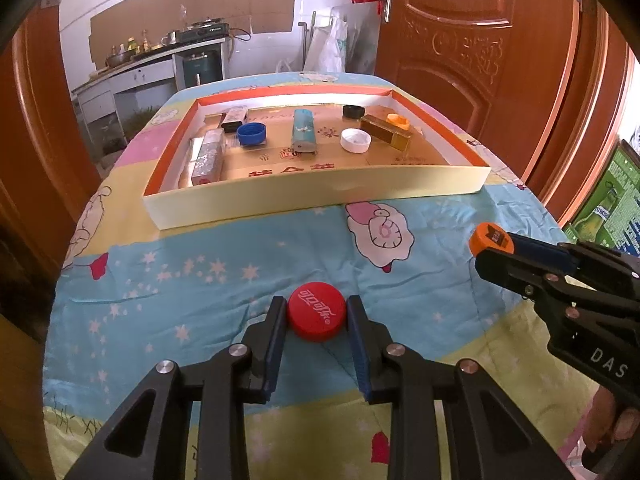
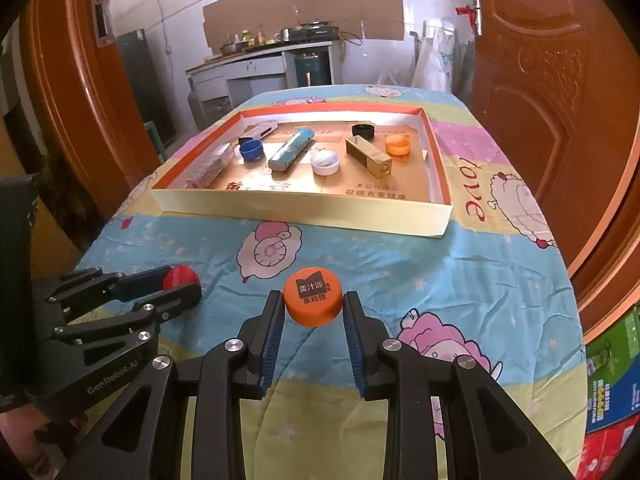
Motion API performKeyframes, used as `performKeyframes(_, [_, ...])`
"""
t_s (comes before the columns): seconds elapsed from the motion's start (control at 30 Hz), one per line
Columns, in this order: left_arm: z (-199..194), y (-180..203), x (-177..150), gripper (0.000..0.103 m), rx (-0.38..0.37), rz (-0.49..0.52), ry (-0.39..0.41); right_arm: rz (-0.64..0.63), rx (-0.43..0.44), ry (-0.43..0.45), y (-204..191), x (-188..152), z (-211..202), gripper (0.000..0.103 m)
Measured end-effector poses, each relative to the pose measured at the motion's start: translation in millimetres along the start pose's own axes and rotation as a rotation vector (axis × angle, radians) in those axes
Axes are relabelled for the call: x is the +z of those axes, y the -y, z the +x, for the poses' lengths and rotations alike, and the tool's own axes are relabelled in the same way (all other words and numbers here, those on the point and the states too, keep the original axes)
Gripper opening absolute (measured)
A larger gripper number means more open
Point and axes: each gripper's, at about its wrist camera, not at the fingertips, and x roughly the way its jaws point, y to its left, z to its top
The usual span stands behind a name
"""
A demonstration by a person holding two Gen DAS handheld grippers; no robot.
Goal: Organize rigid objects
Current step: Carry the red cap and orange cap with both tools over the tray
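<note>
A red bottle cap (image 1: 317, 311) sits between the pads of my left gripper (image 1: 316, 316), which is shut on it just over the patterned quilt. The right wrist view shows the same red cap (image 2: 181, 276) at the tip of the left gripper (image 2: 176, 286). My right gripper (image 2: 313, 309) is shut on an orange bottle cap (image 2: 313, 301) with a dark label, held above the quilt. From the left wrist view that orange cap (image 1: 491, 242) shows at the far right in the right gripper (image 1: 490, 254). The shallow cardboard tray (image 1: 320, 194) lies beyond both.
The tray (image 2: 304, 210) holds blue (image 1: 251, 134), white (image 1: 355, 140), black (image 1: 354, 111) and orange (image 1: 398, 121) caps, a teal lighter (image 1: 304, 131), a gold box (image 1: 386, 132) and silver lighters (image 1: 208, 158). Wooden doors flank the table; a green carton (image 2: 612, 384) stands right.
</note>
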Motion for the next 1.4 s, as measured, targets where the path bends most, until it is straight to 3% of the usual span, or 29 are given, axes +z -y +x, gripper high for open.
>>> performKeyframes(0.83, [-62,5,17,0.031,-0.013,-0.015,0.134,-0.046,-0.026,0.061,-8,10,-33,0.031])
performKeyframes(1.4, [-71,-9,53,0.031,-0.017,-0.019,0.187,-0.082,-0.066,0.104,3,44,-41,0.031])
